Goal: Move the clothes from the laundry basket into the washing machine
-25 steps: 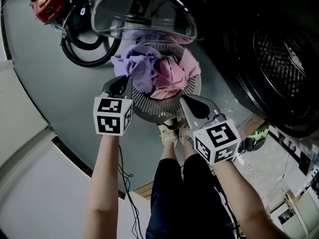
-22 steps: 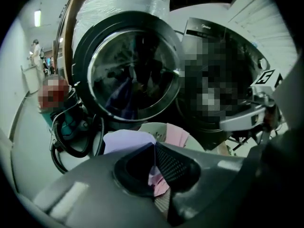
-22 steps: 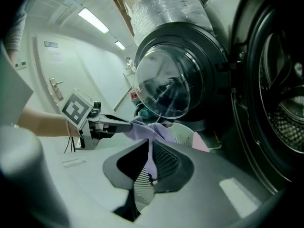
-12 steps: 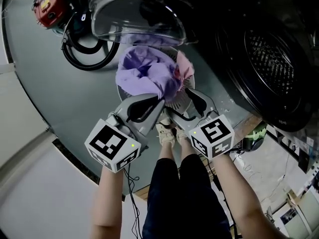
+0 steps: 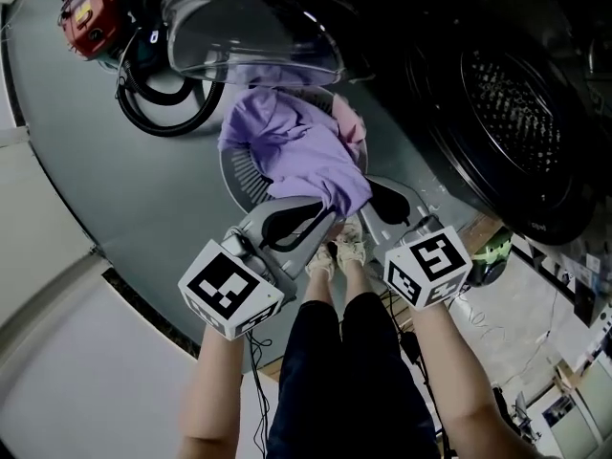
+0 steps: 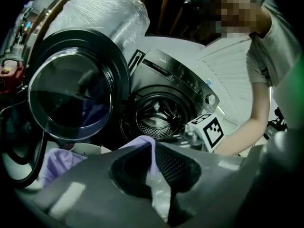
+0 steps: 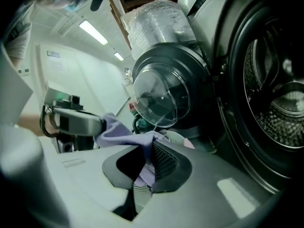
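Observation:
A purple garment [image 5: 296, 151] hangs lifted over the round grey laundry basket [image 5: 237, 175], where a pink garment [image 5: 350, 120] still lies. My left gripper [image 5: 325, 220] is shut on the purple cloth's near edge; the fabric [image 6: 142, 148] is pinched between its jaws. My right gripper [image 5: 368, 197] has just closed on the same cloth [image 7: 121, 134], which runs from its jaws across to the left gripper [image 7: 78, 122]. The washing machine drum [image 5: 516, 84] stands open at the right, its glass door [image 5: 249, 27] swung out above the basket.
A red appliance [image 5: 91, 8] and a coiled black hose [image 5: 158, 98] sit on the floor at the far left. The person's shoes [image 5: 344, 249] stand just behind the basket. Cables and a green object [image 5: 492, 251] lie at the right by the machine.
My left gripper rose from the basket rim and drew the purple garment up and toward the person. My right gripper shifted a little and took hold of the same garment.

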`<state>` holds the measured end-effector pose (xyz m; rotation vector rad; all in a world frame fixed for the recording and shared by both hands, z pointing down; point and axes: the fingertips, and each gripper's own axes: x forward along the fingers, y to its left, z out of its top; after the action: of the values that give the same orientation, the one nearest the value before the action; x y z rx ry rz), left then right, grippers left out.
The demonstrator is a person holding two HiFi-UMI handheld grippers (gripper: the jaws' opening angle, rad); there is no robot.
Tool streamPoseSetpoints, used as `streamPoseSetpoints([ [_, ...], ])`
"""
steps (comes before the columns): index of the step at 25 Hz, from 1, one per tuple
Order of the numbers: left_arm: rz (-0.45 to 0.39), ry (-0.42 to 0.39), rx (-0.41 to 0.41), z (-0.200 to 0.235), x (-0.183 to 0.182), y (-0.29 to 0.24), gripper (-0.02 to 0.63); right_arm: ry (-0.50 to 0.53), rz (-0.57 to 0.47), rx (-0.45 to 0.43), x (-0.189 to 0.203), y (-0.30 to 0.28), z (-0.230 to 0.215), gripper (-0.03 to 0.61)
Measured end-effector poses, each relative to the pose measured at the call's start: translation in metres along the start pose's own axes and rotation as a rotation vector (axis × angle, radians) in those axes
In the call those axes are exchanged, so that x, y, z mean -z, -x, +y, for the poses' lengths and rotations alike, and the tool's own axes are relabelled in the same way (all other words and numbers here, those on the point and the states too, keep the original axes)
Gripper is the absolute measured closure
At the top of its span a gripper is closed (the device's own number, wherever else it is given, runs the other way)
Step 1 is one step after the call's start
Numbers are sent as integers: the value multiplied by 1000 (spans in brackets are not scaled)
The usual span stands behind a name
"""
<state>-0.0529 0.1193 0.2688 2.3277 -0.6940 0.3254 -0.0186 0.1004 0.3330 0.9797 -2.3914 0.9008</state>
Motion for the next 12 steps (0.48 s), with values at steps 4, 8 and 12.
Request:
streamPoseSetpoints([
  [4, 75, -62, -44, 7, 19, -10, 460, -3, -57, -25, -16, 22, 2, 531],
  [8, 189, -197, -82, 18, 32, -26, 341, -5, -65, -55, -22, 40, 9, 531],
  [12, 305, -358, -15, 12, 45, -47, 286, 22, -130, -84, -39, 67, 17, 531],
])
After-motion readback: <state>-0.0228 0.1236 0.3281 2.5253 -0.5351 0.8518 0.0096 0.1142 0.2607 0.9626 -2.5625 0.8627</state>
